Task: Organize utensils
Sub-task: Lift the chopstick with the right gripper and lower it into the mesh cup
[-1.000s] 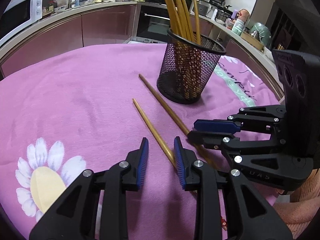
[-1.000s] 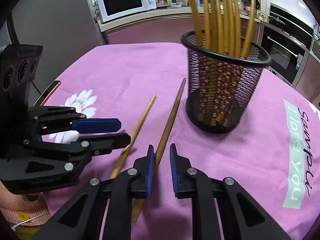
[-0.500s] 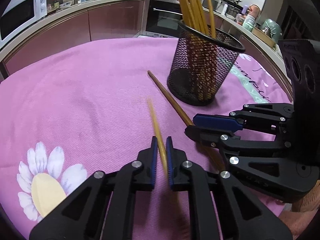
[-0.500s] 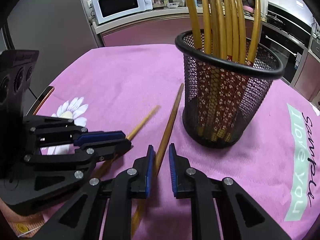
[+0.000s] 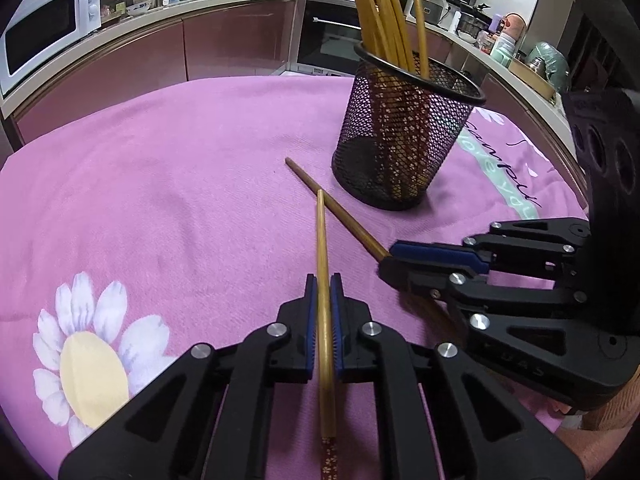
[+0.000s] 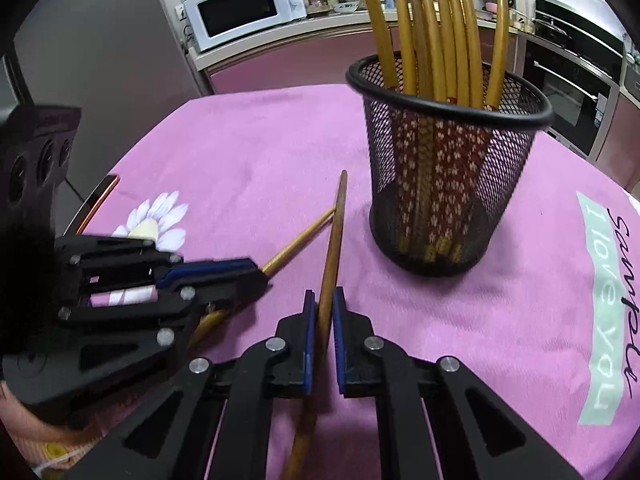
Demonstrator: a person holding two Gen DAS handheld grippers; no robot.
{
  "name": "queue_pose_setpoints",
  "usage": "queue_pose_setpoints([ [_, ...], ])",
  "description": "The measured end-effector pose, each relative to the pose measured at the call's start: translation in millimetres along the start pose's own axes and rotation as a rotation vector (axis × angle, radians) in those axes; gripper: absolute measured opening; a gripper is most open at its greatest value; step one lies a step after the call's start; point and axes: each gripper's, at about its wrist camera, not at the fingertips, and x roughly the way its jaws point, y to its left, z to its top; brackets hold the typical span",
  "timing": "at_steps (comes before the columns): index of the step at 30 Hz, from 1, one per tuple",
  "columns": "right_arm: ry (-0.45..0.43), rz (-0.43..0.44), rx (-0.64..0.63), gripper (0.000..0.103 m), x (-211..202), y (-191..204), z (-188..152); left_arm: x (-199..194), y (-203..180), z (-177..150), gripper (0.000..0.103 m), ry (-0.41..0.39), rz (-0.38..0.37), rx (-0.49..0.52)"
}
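A black mesh cup (image 5: 404, 140) (image 6: 444, 168) holds several upright wooden chopsticks on the pink cloth. My left gripper (image 5: 323, 284) is shut on one loose chopstick (image 5: 321, 248), which points forward, its tip over the other one. My right gripper (image 6: 321, 300) is shut on the second chopstick (image 6: 335, 232), which points at the cup's left side. Each gripper shows in the other's view: the right one in the left wrist view (image 5: 436, 262), the left one in the right wrist view (image 6: 216, 276). The held chopsticks cross near their tips.
The pink cloth (image 5: 180, 184) has a daisy print (image 5: 92, 352) at the left and a green text strip (image 6: 604, 288) at the right. The table edge curves close behind the cup. Kitchen counters, a microwave (image 6: 244, 12) and an oven stand beyond.
My left gripper closed on the left chopstick and swung it so that it points forward. My right gripper narrowed onto the other chopstick. Both moved closer to the cup.
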Motion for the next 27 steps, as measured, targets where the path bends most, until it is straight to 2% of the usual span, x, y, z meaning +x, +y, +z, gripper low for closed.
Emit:
queue_pose_setpoints([
  [4, 0.022, -0.013, -0.028, 0.008, -3.4, 4.8, -3.9, 0.6, 0.5, -2.3, 0.008, 0.007, 0.010, 0.012],
  [6, 0.013, -0.044, -0.034, 0.012, -1.7, 6.3, -1.2, 1.2, -0.3, -2.2, 0.008, 0.007, 0.016, 0.016],
  [9, 0.006, -0.045, -0.032, 0.014, 4.1, 6.3, 3.8, 3.1, -2.9, -0.9, 0.008, 0.006, 0.027, 0.022],
  [12, -0.007, -0.047, -0.036, 0.013, 8.5, 7.2, 8.4, 4.0, -2.8, -0.1, 0.007, 0.007, 0.030, 0.018],
  [13, -0.011, -0.045, -0.030, 0.008, 9.0, 6.1, 8.9, 4.1, -2.4, 0.0, 0.007, 0.007, 0.032, 0.016],
  [14, -0.013, -0.040, -0.025, 0.007, 8.8, 5.0, 8.9, 3.9, -2.4, 0.0, 0.007, 0.006, 0.034, 0.013],
  [21, -0.049, -0.006, 0.011, 0.006, -4.6, -2.6, 1.4, -2.9, -2.8, 0.3, 0.007, -0.009, 0.022, -0.008],
  [27, -0.129, 0.047, 0.009, 0.006, -29.7, -2.7, -0.7, -18.5, -4.5, 3.0, 0.007, -0.049, -0.003, -0.013],
])
